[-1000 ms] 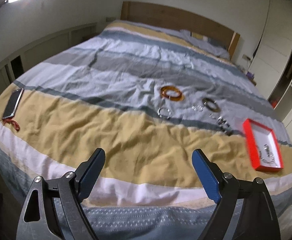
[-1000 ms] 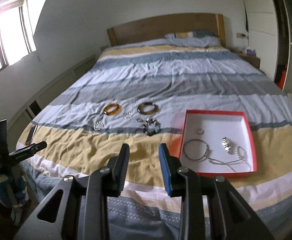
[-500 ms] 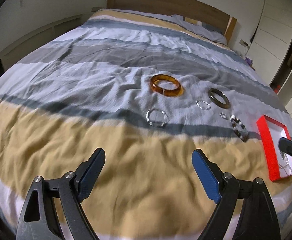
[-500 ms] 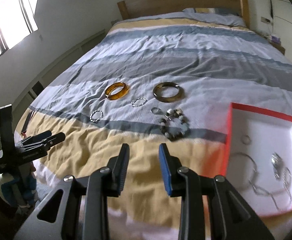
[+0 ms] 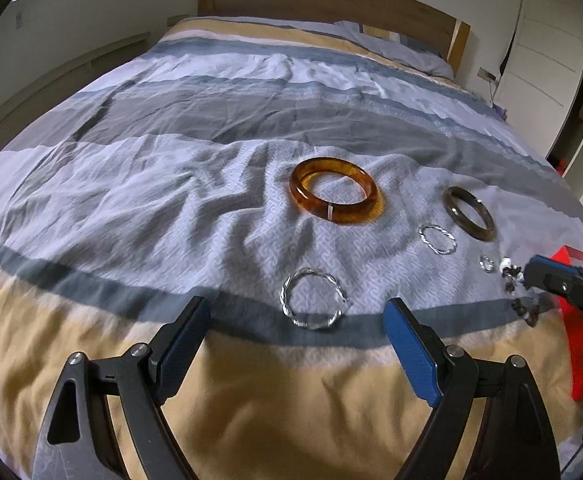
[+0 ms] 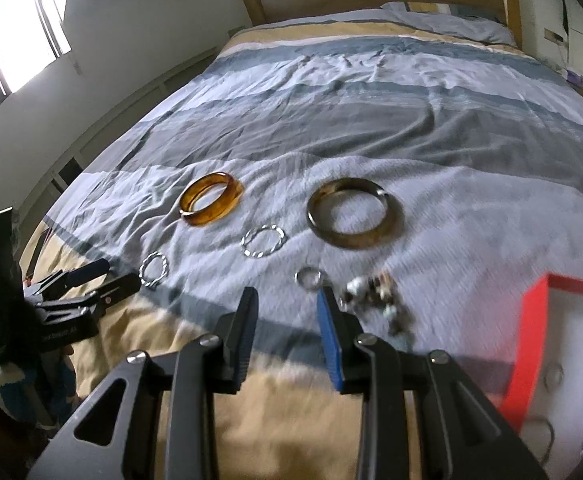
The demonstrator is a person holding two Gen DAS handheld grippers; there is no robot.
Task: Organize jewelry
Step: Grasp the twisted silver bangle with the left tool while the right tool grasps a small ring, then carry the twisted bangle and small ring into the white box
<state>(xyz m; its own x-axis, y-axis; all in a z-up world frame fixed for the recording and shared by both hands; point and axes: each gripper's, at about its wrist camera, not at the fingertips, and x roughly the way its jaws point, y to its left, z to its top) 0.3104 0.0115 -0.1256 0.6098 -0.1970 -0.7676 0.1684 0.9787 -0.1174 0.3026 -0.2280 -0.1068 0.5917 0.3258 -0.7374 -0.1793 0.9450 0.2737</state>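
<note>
The left tongs (image 5: 295, 344) gape wide and empty just short of the twisted silver bangle (image 5: 313, 298) near the bed's foot edge; the right tongs (image 6: 287, 320), partly open, hold nothing. Straddling one thin rim should grip best.

- Amber bangle (image 5: 334, 191): glossy, translucent, smooth.
- Dark bangle (image 6: 354, 213): polished, stone-like.
- Twisted bracelet (image 5: 313, 298): shiny silver metal.
- Bedspread (image 5: 171, 200): matt, wrinkled cloth.
- Headboard (image 5: 331, 4): smooth wood.
- Red box (image 6: 531, 344): matt, card-like.
</note>
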